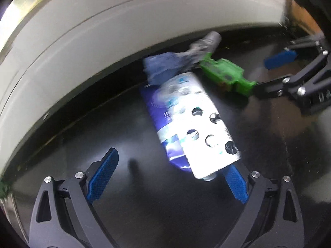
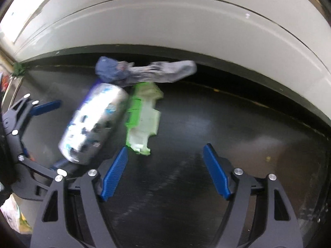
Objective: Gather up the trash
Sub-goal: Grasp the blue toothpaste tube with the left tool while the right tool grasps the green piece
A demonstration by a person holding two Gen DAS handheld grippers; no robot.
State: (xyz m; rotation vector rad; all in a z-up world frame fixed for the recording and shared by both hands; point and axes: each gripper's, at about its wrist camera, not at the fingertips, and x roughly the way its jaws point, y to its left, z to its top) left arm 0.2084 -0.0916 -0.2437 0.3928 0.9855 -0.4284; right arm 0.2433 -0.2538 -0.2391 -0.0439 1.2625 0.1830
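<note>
Three bits of trash lie bunched on the dark surface by the white wall: a silver can, a green wrapper touching it, and a crumpled grey-blue wrapper behind. Left gripper and right gripper both have jaws spread wide, holding nothing. The can looks ready to roll if nudged off-centre, and closing near the touching pieces could snag two together.

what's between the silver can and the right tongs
The crushed green carton lies beside the silver can, just ahead of the open right tongs, in the right wrist view.
</note>
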